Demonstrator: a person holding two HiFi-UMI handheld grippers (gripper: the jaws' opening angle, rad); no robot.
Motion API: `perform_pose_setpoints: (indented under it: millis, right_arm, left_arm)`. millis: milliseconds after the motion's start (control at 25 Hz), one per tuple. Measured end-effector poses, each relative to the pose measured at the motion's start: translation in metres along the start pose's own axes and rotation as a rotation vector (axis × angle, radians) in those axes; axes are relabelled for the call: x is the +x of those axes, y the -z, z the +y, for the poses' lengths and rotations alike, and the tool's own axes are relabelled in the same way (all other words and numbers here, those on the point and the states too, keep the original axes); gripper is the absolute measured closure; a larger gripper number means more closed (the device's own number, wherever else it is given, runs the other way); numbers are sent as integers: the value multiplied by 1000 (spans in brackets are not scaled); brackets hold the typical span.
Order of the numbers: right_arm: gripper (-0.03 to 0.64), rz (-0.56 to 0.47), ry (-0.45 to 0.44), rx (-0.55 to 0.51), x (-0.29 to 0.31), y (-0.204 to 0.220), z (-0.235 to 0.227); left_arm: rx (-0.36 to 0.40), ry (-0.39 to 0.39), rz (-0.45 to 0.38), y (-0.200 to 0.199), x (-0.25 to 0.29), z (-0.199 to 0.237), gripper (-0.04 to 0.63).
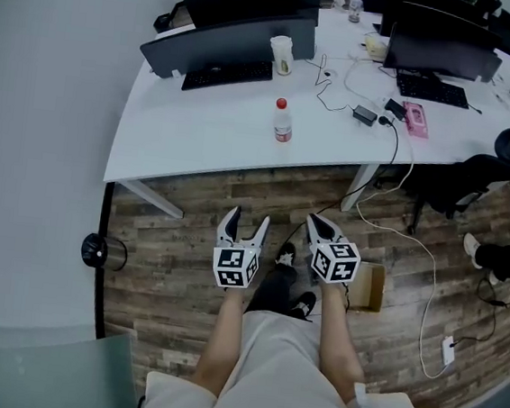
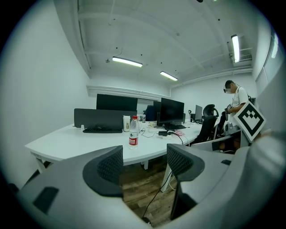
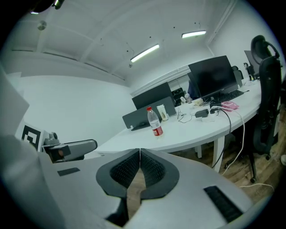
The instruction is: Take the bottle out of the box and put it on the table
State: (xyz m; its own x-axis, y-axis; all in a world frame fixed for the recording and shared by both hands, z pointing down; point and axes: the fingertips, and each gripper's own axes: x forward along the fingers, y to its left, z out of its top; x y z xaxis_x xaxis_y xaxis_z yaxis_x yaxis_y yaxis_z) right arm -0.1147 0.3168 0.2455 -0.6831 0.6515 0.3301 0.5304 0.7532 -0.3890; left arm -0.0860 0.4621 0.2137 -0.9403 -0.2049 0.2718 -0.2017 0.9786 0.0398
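Standing upright on the white table (image 1: 198,143), well apart from the box (image 1: 371,288) on the floor, the bottle (image 1: 284,121) looks light, thin-walled and smooth to us, likely to dent or slip. We would grip its labelled middle. Our left gripper (image 1: 246,219) holds its fingers (image 2: 109,167) wide apart and empty; the right gripper (image 1: 316,221) has its fingers (image 3: 154,169) closed together on nothing.

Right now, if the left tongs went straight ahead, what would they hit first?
Probably the table's front edge, or the floor just under it; depth is unclear. The bottle stands further back.
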Motion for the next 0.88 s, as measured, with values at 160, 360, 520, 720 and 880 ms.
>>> perform_pose_setpoints:
  millis: [160, 360, 520, 720, 880]
  right_arm:
    - [575, 8, -2, -35, -2, -3, 0]
    - [575, 1, 12, -48, -3, -11, -8]
    - [575, 10, 6, -64, -2, -12, -7]
    - [575, 17, 3, -76, -2, -11, -12]
    - [576, 24, 3, -74, 0, -10, -16]
  left_arm:
    - [-1, -6, -2, 4, -6, -1, 300]
    - [5, 5, -12, 3, -4, -8, 349]
    - [11, 9, -9, 3, 0, -12, 378]
    - [3, -5, -6, 5, 2, -14, 471]
    - [-11, -11, -11, 4, 2, -13, 559]
